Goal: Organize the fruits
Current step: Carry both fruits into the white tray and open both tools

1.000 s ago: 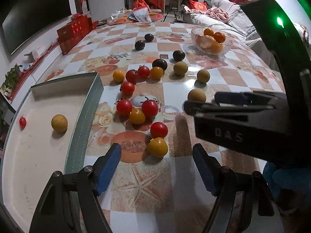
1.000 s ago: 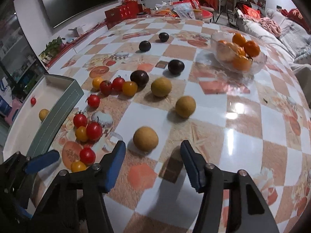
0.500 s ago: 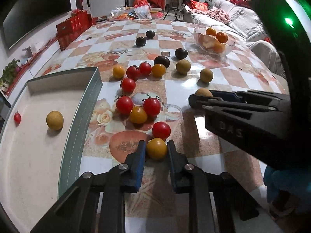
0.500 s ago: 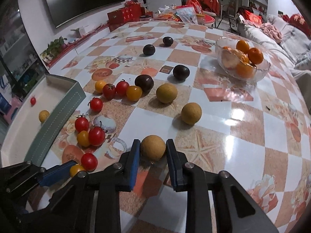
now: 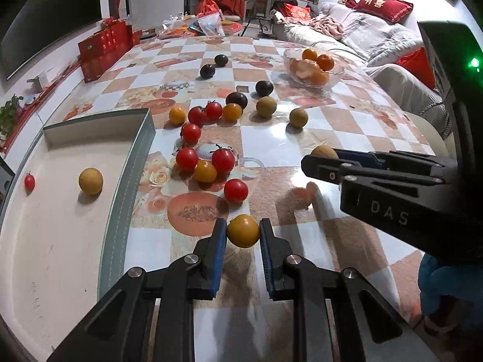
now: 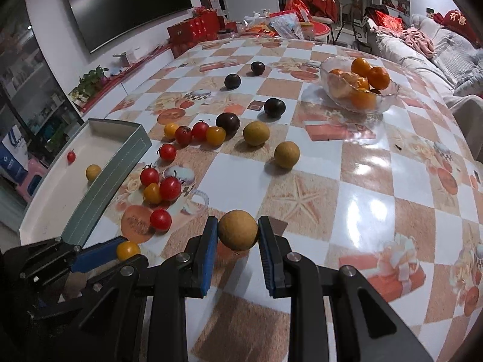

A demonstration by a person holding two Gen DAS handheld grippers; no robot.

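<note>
I am in the living room of a home: far to the right stands a pale sofa (image 5: 356,34) heaped with a pink blanket (image 5: 327,24) and red cushions (image 5: 382,6), and on the left wall hangs a big dark television (image 6: 126,3) above a low ledge with a small potted plant (image 6: 90,78). My worktop (image 6: 377,181) is a dining table under a glossy checked cloth printed with roses and starfish, with stacked red gift boxes (image 5: 104,48) at its far left edge and a glass bowl of oranges (image 6: 359,86) on the right.
</note>
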